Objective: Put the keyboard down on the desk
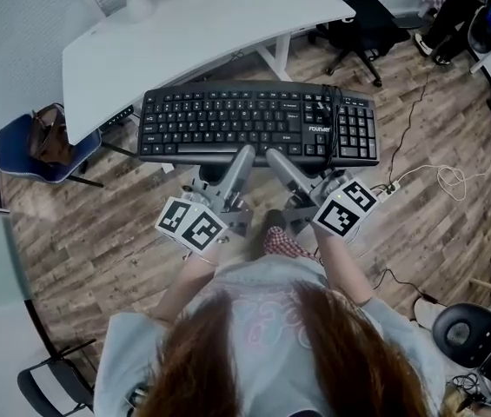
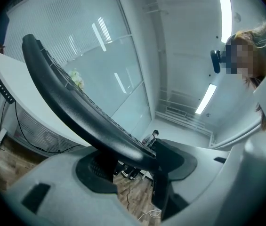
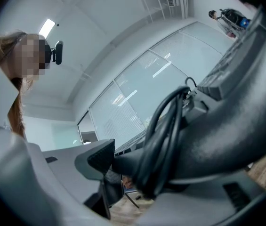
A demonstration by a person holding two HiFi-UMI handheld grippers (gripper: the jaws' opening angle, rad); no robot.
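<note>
"Two grippers on one load. What did each have?"

"The left gripper (image 1: pixel 243 153) and the right gripper (image 1: pixel 273 156) were each clamped on the near edge of the keyboard (image 1: pixel 258 120), side by side at its middle. A cable (image 3: pixel 163 126) wound round it close beside the right gripper's jaws. I couldn't tell whether they pinched it."

"Where was the keyboard?"

"In the air just ahead of both grippers, with the white worktop (image 1: pixel 193 33) beyond it. I judged it the carrying stage. The next move called for bringing it forward over the worktop, lowering it level until it rested, then releasing both sides together."

"Anything unclear?"

"From the head view its edge hid the jaw tips, and the worktop's far end was cut off. I couldn't judge its height above the worktop."
</note>
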